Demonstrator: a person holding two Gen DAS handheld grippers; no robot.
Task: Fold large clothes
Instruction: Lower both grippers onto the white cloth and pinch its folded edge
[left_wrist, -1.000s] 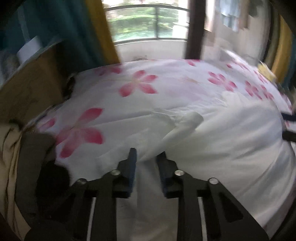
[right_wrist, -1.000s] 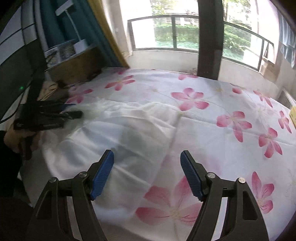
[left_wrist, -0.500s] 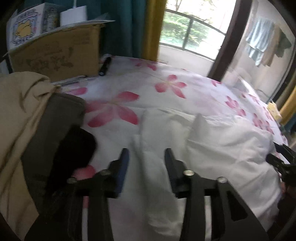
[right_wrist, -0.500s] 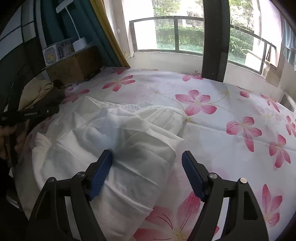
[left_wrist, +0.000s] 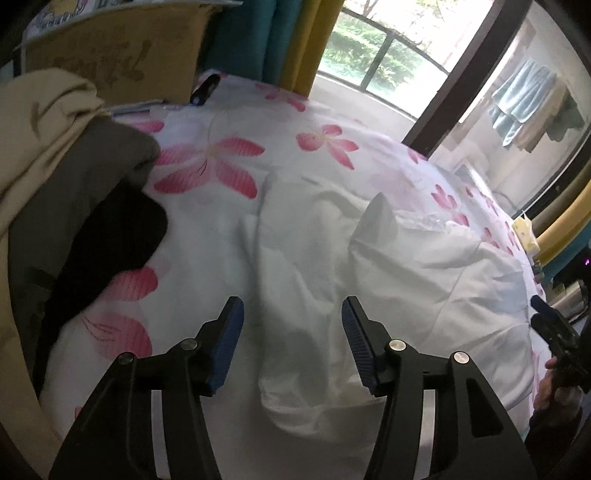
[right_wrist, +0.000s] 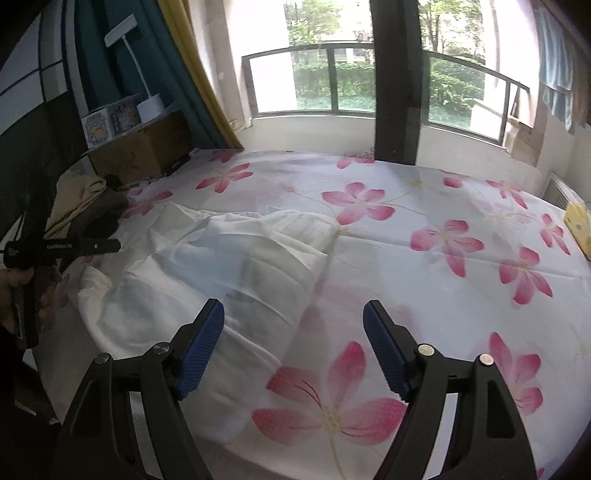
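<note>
In the left wrist view, a pile of clothes (left_wrist: 62, 206) sits at the left edge: tan on top, then grey, then black. A brown box (left_wrist: 107, 55) is at the upper left. It has marks on its side, but they are too blurry to read. A dark pen-like thing (left_wrist: 205, 89) lies near it on the flowered sheet (left_wrist: 229, 166).

The white garment (left_wrist: 369, 280) fills the middle of the frame. It lies rumpled on the sheet, with one corner poking up in the middle. The left gripper (left_wrist: 291, 341) hangs over its near edge at the bottom middle. Its jaws are wide apart and hold nothing. At the right edge you can see the tip of the right gripper (left_wrist: 550, 325).

In the right wrist view, the left gripper shows at the left edge, with small white letters on its arm. They are too small to read for sure. A little printed box (right_wrist: 107, 123) and a white lamp (right_wrist: 147, 99) sit at the upper left. The garment lies at the middle left. The right gripper (right_wrist: 293, 350) is at the bottom middle, jaws wide and empty, over the garment's right edge.

What could go wrong: the garment and sheet are both white and thin, so a jaw may pinch the sheet too. The bumps may get folded in and leave a messy fold. The left gripper could also bump the pile of clothes.
</note>
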